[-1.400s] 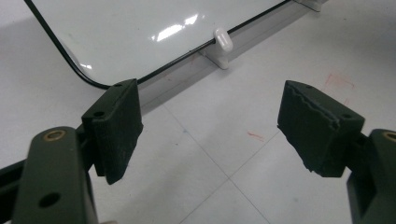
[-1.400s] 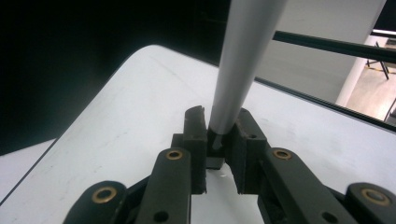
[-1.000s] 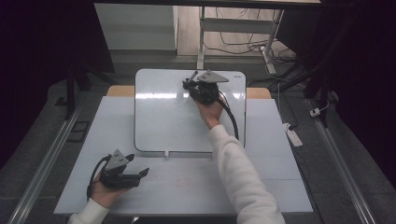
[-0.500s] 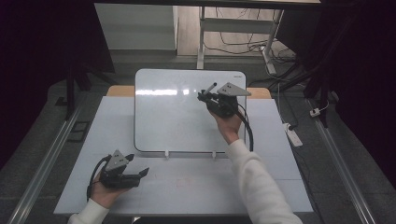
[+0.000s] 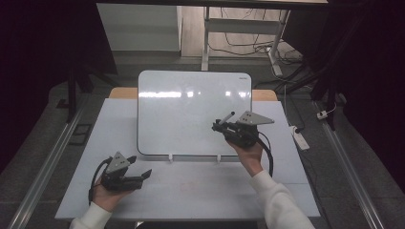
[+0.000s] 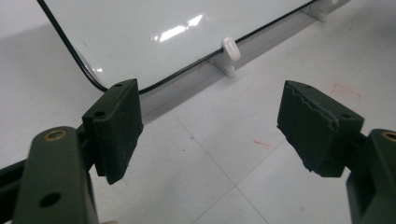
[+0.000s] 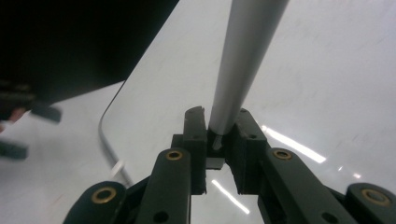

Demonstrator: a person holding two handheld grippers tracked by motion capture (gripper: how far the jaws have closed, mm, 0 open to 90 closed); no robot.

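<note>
Slim grey marker pen [image 7: 243, 70] clamped in the right claw [image 7: 219, 135], gripped at its very tail, long barrel reaching out over the glossy white rectangular whiteboard [image 5: 191, 114]. In the high view, pen [image 5: 227, 117] slanting up and leftward off the right claw [image 5: 220, 127], low on the board's right half, near the bottom edge. Whether the tip meets the surface: cannot tell.

Risk number one: such a short bite on the barrel, so any sideways press on the board could lever the pen loose or swivel it between the pads. Risk number two: board propped on small white clip feet [image 6: 229, 53] on the pale grey worktop [image 5: 191, 186], nothing bracing it, so a firm push might slide it or tip it back.

Left claw [image 6: 210, 126] spread wide, nothing between the pads, resting low on the worktop just off the board's lower left corner [image 6: 100, 84], well apart from the pen and in no position to steady anything.
</note>
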